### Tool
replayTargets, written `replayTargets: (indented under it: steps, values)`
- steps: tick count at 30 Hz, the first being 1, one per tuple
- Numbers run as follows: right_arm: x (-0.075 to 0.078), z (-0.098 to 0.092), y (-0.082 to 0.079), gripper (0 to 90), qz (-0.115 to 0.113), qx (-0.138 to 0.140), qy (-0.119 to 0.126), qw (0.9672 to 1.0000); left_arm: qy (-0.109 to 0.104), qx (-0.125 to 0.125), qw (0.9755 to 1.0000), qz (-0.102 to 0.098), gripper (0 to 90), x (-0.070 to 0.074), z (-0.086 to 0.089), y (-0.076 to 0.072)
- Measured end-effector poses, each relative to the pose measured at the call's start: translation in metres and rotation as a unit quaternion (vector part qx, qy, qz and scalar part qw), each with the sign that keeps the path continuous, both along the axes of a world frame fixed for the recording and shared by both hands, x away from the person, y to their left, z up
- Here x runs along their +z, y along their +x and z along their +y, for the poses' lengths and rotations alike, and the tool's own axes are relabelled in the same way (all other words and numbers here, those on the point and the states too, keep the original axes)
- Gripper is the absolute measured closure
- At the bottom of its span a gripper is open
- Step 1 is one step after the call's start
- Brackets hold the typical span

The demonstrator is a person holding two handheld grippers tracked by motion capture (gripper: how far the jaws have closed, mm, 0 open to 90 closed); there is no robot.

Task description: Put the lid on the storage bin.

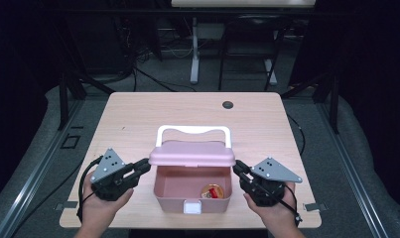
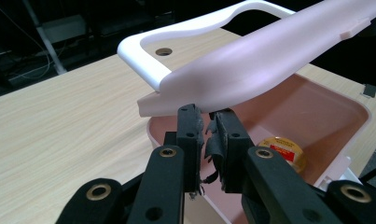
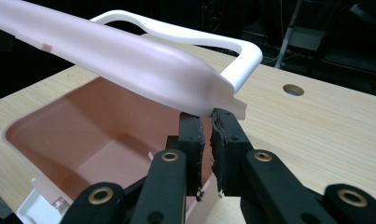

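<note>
A pink box stands near the table's front edge with its pink lid tilted up and a white handle behind it. A round gold tin with a red label lies inside. My left gripper is shut, tips under the lid's left end. In the left gripper view the left gripper touches the lid's rim, with the tin below. My right gripper is shut under the lid's right end; the right gripper meets the lid beside the handle.
The wooden table has a round cable hole at the back. A white latch sits on the box's front. Dark frames and a white desk leg stand beyond the table.
</note>
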State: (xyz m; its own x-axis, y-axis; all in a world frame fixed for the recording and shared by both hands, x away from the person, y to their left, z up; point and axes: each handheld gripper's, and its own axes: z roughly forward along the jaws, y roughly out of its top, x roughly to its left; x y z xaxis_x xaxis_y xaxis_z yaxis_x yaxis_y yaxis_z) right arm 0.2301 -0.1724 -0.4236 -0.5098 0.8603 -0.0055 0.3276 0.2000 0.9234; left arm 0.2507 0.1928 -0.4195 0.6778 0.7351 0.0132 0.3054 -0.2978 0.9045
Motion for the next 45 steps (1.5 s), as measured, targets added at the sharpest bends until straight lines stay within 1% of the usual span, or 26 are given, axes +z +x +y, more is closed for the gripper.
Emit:
replayTargets:
  steps: [2, 7, 11, 13, 15, 17, 19, 22, 23, 24, 25, 26, 27, 28, 30, 32, 33, 35, 36, 39, 41, 44, 45]
  values:
    - [-0.002, 0.000, -0.002, 82.3, 0.001, 0.001, -0.002, 1.0000, 0.001, -0.002, 1.0000, 0.004, 81.3, -0.001, 0.001, -0.001]
    - [-0.006, -0.002, -0.004, 82.5, 0.010, 0.004, 0.005, 0.9999, 0.005, -0.008, 0.9999, 0.009, 81.4, -0.004, 0.001, -0.003]
    - [-0.008, -0.003, -0.007, 82.9, 0.016, 0.006, 0.007, 0.9998, 0.001, -0.012, 0.9998, 0.017, 81.5, -0.005, 0.003, -0.005]
    - [-0.009, -0.005, -0.008, 82.9, 0.016, 0.006, 0.006, 0.9998, 0.000, -0.013, 0.9998, 0.018, 81.6, -0.006, 0.004, -0.005]
    - [-0.011, -0.010, -0.010, 82.8, 0.025, 0.004, 0.014, 0.9996, 0.001, -0.014, 0.9997, 0.020, 81.6, -0.008, 0.004, -0.006]
    - [-0.012, -0.013, -0.012, 82.8, 0.028, 0.002, 0.014, 0.9995, 0.001, -0.014, 0.9997, 0.021, 81.6, -0.008, 0.004, -0.006]
    - [-0.013, -0.015, -0.012, 82.8, 0.029, 0.000, 0.014, 0.9995, -0.003, -0.013, 0.9997, 0.022, 81.6, -0.010, 0.004, -0.007]
    - [-0.016, -0.020, -0.013, 82.8, 0.033, -0.007, 0.017, 0.9993, -0.004, -0.016, 0.9995, 0.026, 81.6, -0.012, 0.005, -0.008]
    - [-0.019, -0.024, -0.012, 82.7, 0.037, -0.012, 0.019, 0.9991, -0.006, -0.015, 0.9996, 0.025, 81.5, -0.013, 0.005, -0.009]
    - [-0.020, -0.026, -0.010, 82.8, 0.040, -0.016, 0.019, 0.9989, -0.004, -0.017, 0.9995, 0.026, 81.6, -0.014, 0.005, -0.009]
    - [-0.020, -0.026, -0.010, 82.8, 0.040, -0.016, 0.019, 0.9989, -0.004, -0.017, 0.9995, 0.026, 81.6, -0.014, 0.005, -0.009]
    - [-0.024, -0.030, -0.007, 82.7, 0.046, -0.024, 0.023, 0.9984, -0.004, -0.017, 0.9994, 0.030, 81.6, -0.014, 0.005, -0.009]
    - [-0.024, -0.030, -0.007, 82.7, 0.046, -0.024, 0.023, 0.9984, -0.005, -0.017, 0.9994, 0.028, 81.6, -0.015, 0.005, -0.010]
    - [-0.028, -0.033, -0.004, 82.8, 0.049, -0.032, 0.027, 0.9979, -0.005, -0.017, 0.9994, 0.030, 81.6, -0.016, 0.005, -0.010]
    - [-0.030, -0.035, -0.002, 82.8, 0.050, -0.036, 0.027, 0.9977, -0.006, -0.017, 0.9994, 0.028, 81.6, -0.017, 0.005, -0.011]
    - [-0.036, -0.040, 0.002, 82.8, 0.049, -0.051, 0.026, 0.9971, -0.005, -0.019, 0.9993, 0.032, 81.7, -0.020, 0.006, -0.013]
    - [-0.036, -0.040, 0.002, 82.8, 0.049, -0.051, 0.026, 0.9971, -0.005, -0.019, 0.9993, 0.032, 81.6, -0.020, 0.006, -0.013]
    - [-0.042, -0.044, 0.006, 82.8, 0.053, -0.062, 0.030, 0.9962, -0.005, -0.021, 0.9992, 0.035, 81.7, -0.022, 0.006, -0.014]
    - [-0.042, -0.044, 0.006, 82.8, 0.053, -0.062, 0.030, 0.9962, -0.005, -0.021, 0.9992, 0.035, 81.7, -0.022, 0.006, -0.014]
    - [-0.048, -0.045, 0.009, 82.7, 0.052, -0.070, 0.028, 0.9958, -0.001, -0.023, 0.9989, 0.040, 81.7, -0.026, 0.006, -0.016]
    - [-0.050, -0.045, 0.009, 82.7, 0.052, -0.072, 0.027, 0.9957, -0.007, -0.024, 0.9988, 0.043, 81.8, -0.030, 0.007, -0.017]
    - [-0.054, -0.044, 0.009, 82.6, 0.052, -0.074, 0.027, 0.9956, -0.008, -0.025, 0.9985, 0.047, 82.1, -0.036, 0.008, -0.019]
    - [-0.054, -0.044, 0.009, 82.6, 0.052, -0.074, 0.027, 0.9956, -0.008, -0.025, 0.9985, 0.047, 82.1, -0.036, 0.008, -0.019]
